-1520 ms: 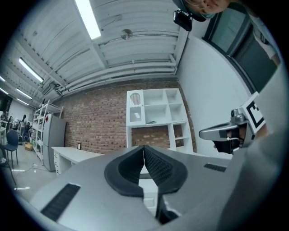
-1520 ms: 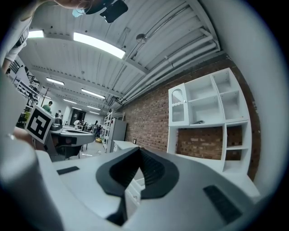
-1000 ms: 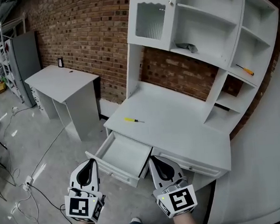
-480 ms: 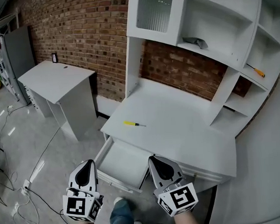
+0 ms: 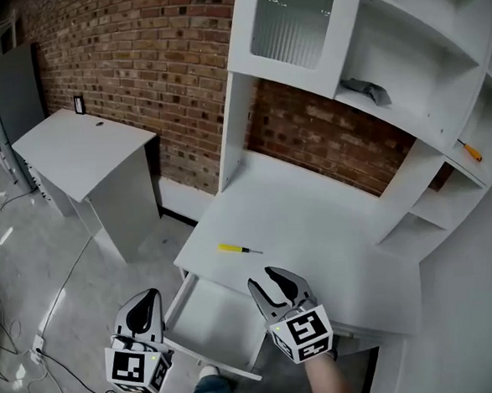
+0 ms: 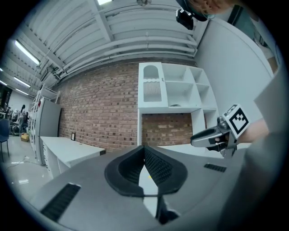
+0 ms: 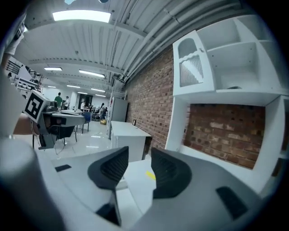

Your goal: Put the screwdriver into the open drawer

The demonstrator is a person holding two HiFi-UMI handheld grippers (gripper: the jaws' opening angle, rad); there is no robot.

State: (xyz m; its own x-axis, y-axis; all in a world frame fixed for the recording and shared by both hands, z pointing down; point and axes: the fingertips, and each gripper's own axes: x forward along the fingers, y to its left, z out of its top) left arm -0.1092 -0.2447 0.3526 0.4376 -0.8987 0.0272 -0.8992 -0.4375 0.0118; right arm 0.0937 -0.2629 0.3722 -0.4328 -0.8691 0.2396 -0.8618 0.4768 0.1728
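Observation:
The yellow-handled screwdriver (image 5: 237, 249) lies on the white desk top (image 5: 315, 220), near its front left edge, just above the open drawer (image 5: 211, 324). My right gripper (image 5: 279, 284) hovers over the drawer's right side, short of the screwdriver. Its jaws have just been opening and stand open with nothing between them. In the right gripper view the screwdriver (image 7: 150, 175) shows as a yellow streak ahead of the right gripper (image 7: 139, 155). My left gripper (image 5: 143, 308) is shut and empty, left of the drawer's front corner; in its own view the left gripper (image 6: 144, 151) points level at the desk.
A white hutch (image 5: 403, 46) with shelves rises behind the desk top. A grey object (image 5: 364, 86) lies on one shelf, and an orange-handled screwdriver (image 5: 470, 151) on the right side shelf. A separate white side table (image 5: 83, 152) stands left by the brick wall.
Both grippers have moved forward and down toward the desk, and the desk now looms closer. The right gripper's jaws, shut before, now stand apart. The screwdriver has not moved.

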